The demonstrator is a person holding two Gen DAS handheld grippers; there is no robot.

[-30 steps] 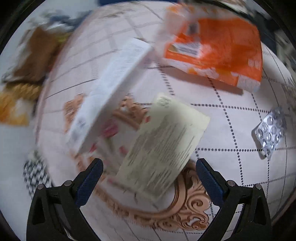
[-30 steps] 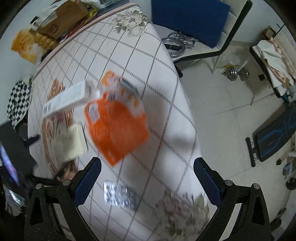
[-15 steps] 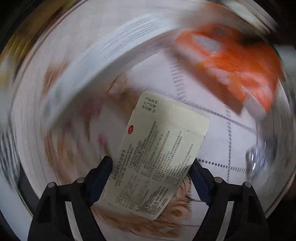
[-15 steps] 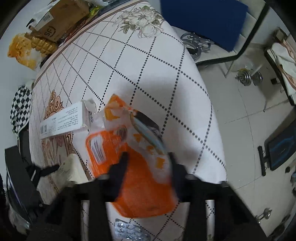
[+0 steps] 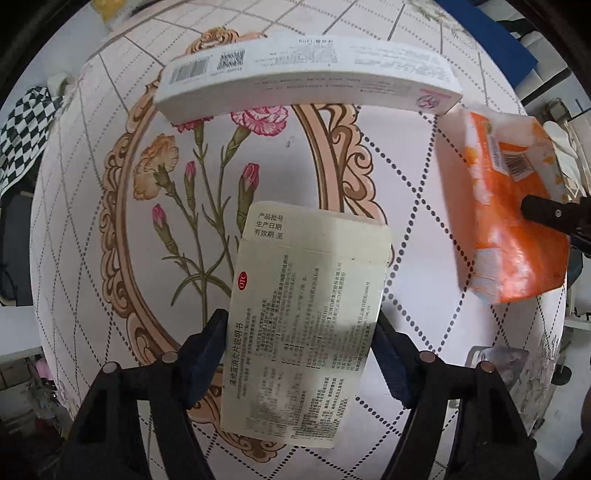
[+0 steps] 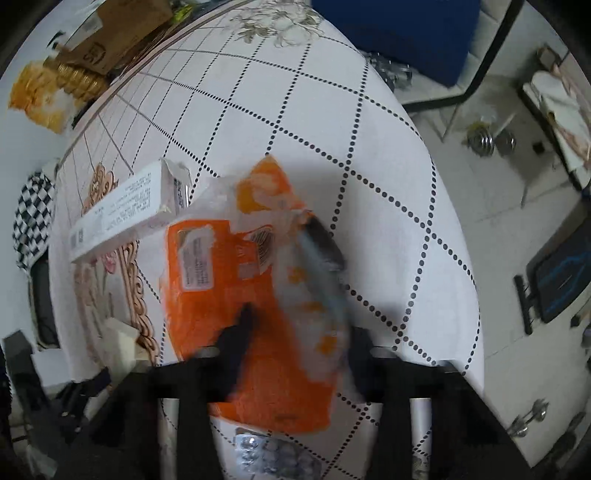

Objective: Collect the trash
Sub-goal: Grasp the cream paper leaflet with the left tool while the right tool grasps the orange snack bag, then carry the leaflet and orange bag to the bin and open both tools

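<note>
My left gripper (image 5: 299,332) is shut on a cream medicine box (image 5: 306,314) with printed text, held flat between both blue pads above the flowered tablecloth (image 5: 184,177). My right gripper (image 6: 299,328) is shut on an orange plastic packet (image 6: 258,302); the view is blurred there. The packet also shows at the right in the left wrist view (image 5: 509,221), with a right finger (image 5: 550,212) on it. A long white carton (image 5: 306,77) lies behind the cream box and shows in the right wrist view (image 6: 125,214). A silver blister pack lies near the table edge (image 6: 273,458), (image 5: 495,358).
A cardboard box (image 6: 110,40) and yellow snack packets (image 6: 55,92) sit at the table's far end. A blue chair (image 6: 399,33) stands beyond the table. Dumbbells (image 6: 487,136) lie on the tiled floor to the right. A checkered cloth (image 5: 22,125) hangs at the left.
My left gripper closed in around the cream box and gripped it. My right gripper dropped onto the orange packet and shut on it.
</note>
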